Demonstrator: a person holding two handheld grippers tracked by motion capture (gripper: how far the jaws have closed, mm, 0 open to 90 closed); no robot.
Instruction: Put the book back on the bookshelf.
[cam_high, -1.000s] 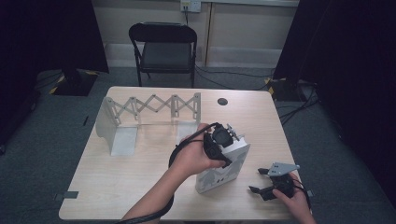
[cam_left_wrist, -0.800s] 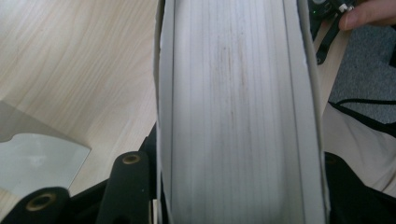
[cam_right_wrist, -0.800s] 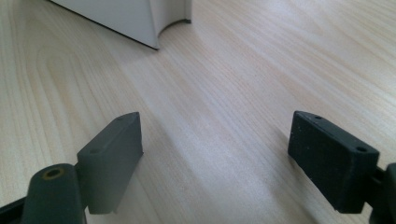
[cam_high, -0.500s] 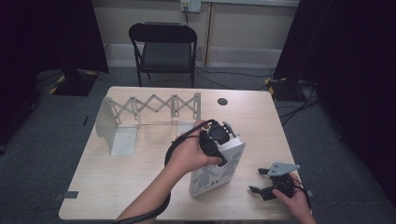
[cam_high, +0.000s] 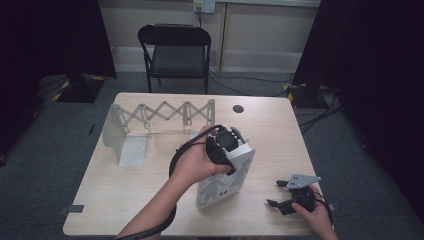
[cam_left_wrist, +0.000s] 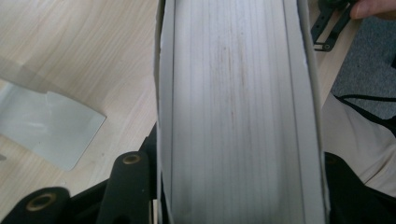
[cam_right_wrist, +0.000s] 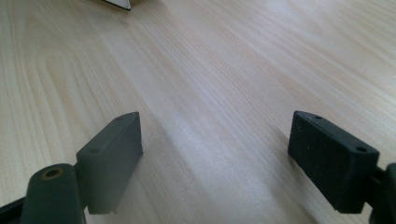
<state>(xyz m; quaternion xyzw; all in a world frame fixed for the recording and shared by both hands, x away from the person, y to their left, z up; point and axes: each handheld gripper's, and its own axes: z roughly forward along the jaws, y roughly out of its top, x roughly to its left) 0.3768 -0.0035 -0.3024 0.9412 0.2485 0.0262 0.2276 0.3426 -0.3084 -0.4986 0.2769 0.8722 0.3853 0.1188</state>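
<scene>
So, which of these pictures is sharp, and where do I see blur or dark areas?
High view: table evenly lit and sharp, room edges very dark. Left gripper view: the book held between the jaws sits so close that its page edges look soft. Right gripper view: open jaws slightly blurred, wood grain clear, mild glare in the middle.

Over the last second, the left gripper (cam_high: 227, 145), clamped on the top edge of the white book (cam_high: 225, 182), has drawn a short way back toward the person's side of the bench (cam_high: 150, 200) and a little to the left. The book has travelled with it: its lower end now stands slightly nearer the front edge of the bench and farther from the folding metal rack (cam_high: 160, 112) than before. The person's left forearm (cam_high: 155, 215) has pulled back accordingly.
</scene>
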